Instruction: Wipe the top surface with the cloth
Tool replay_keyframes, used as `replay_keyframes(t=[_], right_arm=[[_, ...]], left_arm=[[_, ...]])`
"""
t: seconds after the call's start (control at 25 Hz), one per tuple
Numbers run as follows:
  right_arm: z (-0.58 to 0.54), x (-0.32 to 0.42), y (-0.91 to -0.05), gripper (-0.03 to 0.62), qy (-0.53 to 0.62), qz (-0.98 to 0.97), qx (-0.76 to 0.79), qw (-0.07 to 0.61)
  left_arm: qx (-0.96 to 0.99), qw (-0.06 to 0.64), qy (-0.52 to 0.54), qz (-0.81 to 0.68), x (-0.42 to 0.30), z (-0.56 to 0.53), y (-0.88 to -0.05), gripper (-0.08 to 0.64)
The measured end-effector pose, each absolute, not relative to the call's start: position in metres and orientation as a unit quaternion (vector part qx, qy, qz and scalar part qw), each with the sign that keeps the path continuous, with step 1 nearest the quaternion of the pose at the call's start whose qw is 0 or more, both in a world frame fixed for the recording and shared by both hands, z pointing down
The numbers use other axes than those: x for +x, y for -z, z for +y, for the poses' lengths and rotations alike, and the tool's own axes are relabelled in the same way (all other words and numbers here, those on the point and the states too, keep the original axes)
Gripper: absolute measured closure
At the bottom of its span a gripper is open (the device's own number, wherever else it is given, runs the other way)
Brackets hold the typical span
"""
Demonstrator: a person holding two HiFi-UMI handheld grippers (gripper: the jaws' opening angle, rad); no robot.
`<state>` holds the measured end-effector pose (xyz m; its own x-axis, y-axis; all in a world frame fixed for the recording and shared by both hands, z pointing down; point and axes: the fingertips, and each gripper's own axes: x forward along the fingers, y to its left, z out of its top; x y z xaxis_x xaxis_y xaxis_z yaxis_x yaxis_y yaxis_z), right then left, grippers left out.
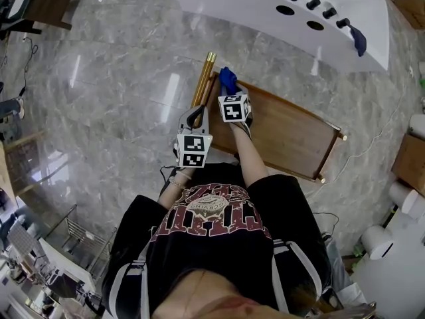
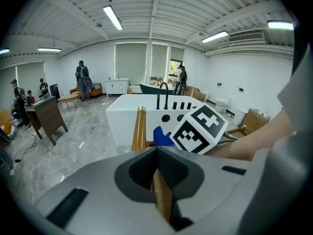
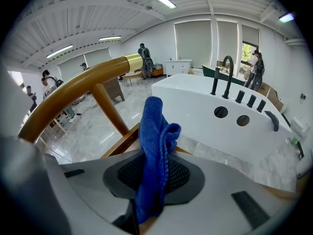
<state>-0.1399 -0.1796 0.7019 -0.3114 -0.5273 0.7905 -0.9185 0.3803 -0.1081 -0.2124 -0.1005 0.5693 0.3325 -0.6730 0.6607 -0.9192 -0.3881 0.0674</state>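
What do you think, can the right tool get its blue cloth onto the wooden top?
Probably yes. The right tool holds the blue cloth right at the wooden top's corner, beside the gold handle, and nothing shows between them.

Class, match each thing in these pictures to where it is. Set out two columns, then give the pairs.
1. blue cloth
2. wooden top
3. black tap

A. standing on the white bathtub
B. pinched between the jaws of the right gripper
C. edge clamped in the left gripper

Pairs: 1-B, 2-C, 3-A
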Motion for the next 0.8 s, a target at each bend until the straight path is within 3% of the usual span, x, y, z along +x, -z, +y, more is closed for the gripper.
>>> replay_keyframes(t=[0.8], right_arm=[[-0.166,-0.102,-0.704,0.503,-0.296,-0.742,0.497,0.339]], left_arm=[[0.781,0.215,-0.312,-0.496,-0.204,-0.098,-0.575,0.512]])
